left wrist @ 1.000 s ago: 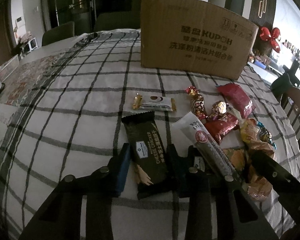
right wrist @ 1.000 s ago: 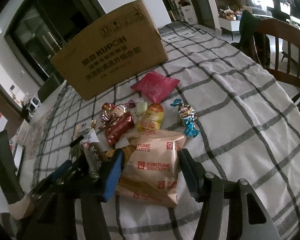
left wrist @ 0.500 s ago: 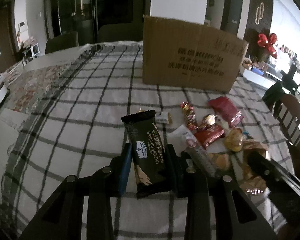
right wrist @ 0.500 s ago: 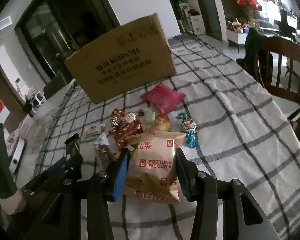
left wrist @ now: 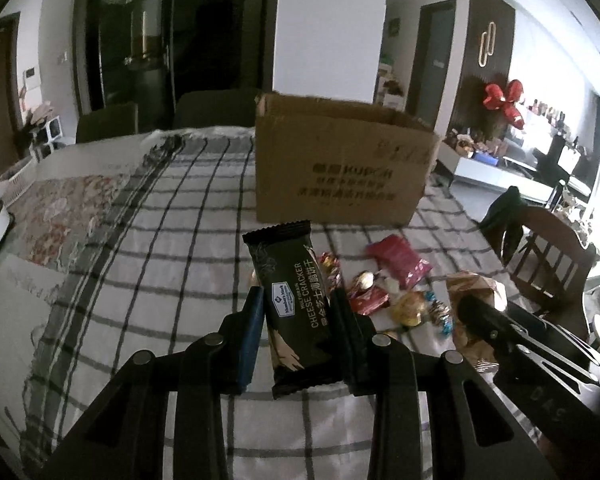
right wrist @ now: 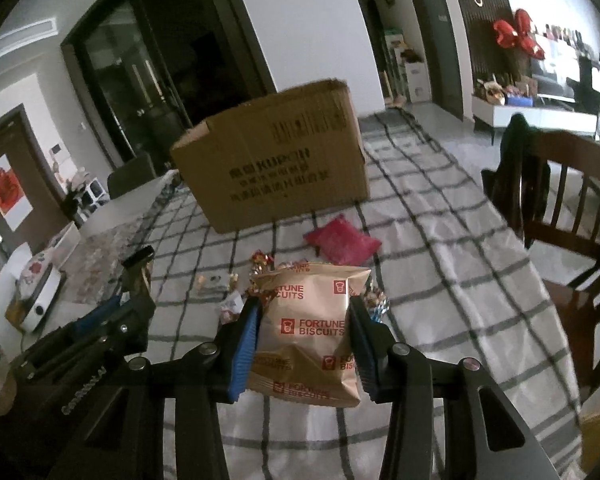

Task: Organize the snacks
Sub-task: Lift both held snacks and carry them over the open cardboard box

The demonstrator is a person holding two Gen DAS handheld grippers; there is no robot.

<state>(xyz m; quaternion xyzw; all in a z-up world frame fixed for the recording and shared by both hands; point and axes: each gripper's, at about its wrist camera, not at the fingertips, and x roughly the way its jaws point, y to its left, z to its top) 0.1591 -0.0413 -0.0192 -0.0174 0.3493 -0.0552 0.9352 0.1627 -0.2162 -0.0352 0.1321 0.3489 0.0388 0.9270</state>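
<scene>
"CHEESE CRACKER" packet (left wrist: pixel 296 312), "FORTUNE BISCUITS" bag (right wrist: pixel 308 332)

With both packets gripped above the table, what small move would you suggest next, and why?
Probably carry both forward over the cardboard box. The left hand-held gripper clamps the cheese cracker packet, the right hand-held gripper the Fortune Biscuits bag, and the box's open top lies just beyond.

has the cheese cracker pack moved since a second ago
Yes. The cheese cracker pack, clamped in the left gripper, has risen off the checked tablecloth: its top edge now nearly reaches the cardboard box.
</scene>
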